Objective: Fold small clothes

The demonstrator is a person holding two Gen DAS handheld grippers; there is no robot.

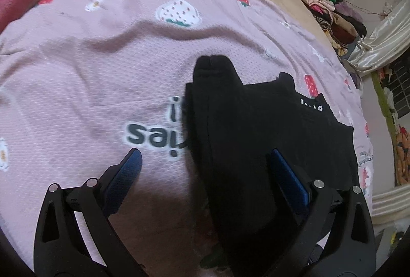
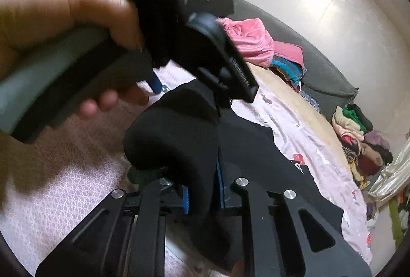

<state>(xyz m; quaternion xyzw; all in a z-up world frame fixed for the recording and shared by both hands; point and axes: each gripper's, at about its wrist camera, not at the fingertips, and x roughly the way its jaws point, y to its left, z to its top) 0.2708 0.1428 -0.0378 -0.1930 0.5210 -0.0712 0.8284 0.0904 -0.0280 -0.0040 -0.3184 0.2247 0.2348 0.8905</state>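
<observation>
Much of the right wrist view is blocked by a blurred hand (image 2: 59, 18) and the left claw's body, whose blue pads are almost wholly hidden there. The white lettering on the black garment (image 1: 256, 138) is partly covered by a fold and cannot be read. The garment's lower end is cut off behind the claw frames in both views. The black garment is seen lying rumpled and partly folded on the pink strawberry-print sheet (image 1: 89, 71) of the bed, one narrow end bunched upward. A raised fold of it is clamped between the blue pads of the right claw (image 2: 203, 187). The left claw (image 1: 205, 161) is held spread wide above the garment's edge, nothing pressed between its pads. Piled clothes (image 1: 330, 10) are visible along the bed's far side.
</observation>
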